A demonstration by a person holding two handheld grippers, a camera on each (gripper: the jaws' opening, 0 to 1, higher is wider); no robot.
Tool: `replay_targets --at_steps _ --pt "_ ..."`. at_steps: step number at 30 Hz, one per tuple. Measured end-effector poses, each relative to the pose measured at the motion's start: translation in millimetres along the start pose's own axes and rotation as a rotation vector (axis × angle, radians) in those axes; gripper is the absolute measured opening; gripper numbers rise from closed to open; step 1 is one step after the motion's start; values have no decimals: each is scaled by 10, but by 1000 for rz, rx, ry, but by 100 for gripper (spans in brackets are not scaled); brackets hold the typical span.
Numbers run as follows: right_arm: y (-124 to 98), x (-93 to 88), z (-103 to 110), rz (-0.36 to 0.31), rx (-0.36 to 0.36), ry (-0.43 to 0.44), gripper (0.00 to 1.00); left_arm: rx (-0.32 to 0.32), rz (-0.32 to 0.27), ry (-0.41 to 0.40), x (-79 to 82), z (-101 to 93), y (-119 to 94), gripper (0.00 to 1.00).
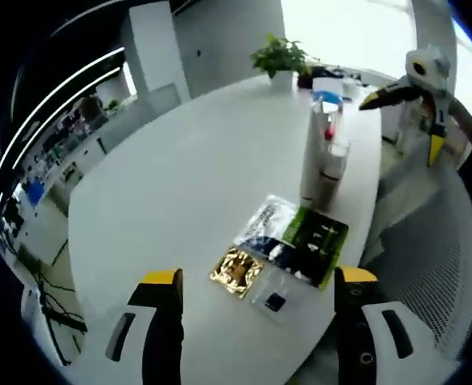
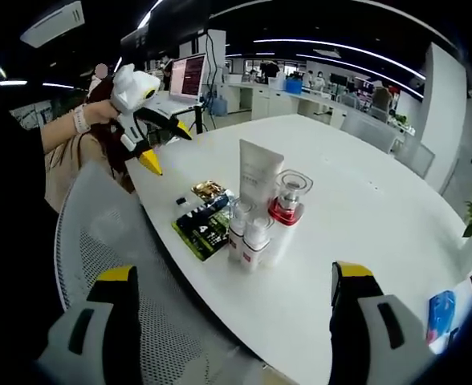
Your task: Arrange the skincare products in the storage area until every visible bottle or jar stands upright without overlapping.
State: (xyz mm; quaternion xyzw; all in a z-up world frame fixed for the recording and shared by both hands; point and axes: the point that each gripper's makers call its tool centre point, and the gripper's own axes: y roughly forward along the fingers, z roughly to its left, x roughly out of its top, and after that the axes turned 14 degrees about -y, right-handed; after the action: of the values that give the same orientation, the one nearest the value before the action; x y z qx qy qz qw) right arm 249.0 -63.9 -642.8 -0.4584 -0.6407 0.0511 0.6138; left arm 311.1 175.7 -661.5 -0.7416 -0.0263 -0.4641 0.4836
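Observation:
A cluster of skincare products stands upright near the white table's edge: a tall white tube [image 2: 260, 172], a red bottle with a clear cap [image 2: 288, 200] and two small white bottles [image 2: 248, 231]. In the left gripper view the tube [image 1: 315, 152] and bottles [image 1: 333, 164] stand beyond flat packets. A green-black packet [image 1: 316, 241], a gold sachet [image 1: 238, 270] and a small clear packet [image 1: 274, 301] lie flat. My left gripper [image 1: 258, 277] is open, above the sachets, holding nothing. My right gripper [image 2: 233, 273] is open and empty, short of the bottles. Each gripper shows in the other's view, left gripper [image 2: 167, 147], right gripper [image 1: 404, 124].
The white oval table [image 1: 188, 176] stretches away from the products. A potted plant [image 1: 280, 58] and a blue item [image 1: 327, 88] sit at its far end. A mesh chair back [image 2: 99, 233] stands by the table edge. Office desks and monitors [image 2: 186, 76] lie beyond.

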Motion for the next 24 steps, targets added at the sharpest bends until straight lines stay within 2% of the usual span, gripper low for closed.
replay_targets --at_steps 5,9,12,16,20,24 --pt "-3 2 0 -6 -4 20 100 5 -45 -39 -16 -67 -102 81" --pt "17 5 11 -1 -3 31 100 15 -70 -63 -38 -74 -151 93" --pt "42 24 16 0 -9 35 100 20 -80 -68 -42 -63 -197 92" --pt "54 53 20 -3 -23 51 100 11 -124 -118 -14 -49 -256 97" --pt "90 73 29 1 -39 69 100 29 -137 -90 -35 -38 -294 97" --pt "123 130 37 -3 -53 91 100 7 -131 -128 -103 -64 -312 97"
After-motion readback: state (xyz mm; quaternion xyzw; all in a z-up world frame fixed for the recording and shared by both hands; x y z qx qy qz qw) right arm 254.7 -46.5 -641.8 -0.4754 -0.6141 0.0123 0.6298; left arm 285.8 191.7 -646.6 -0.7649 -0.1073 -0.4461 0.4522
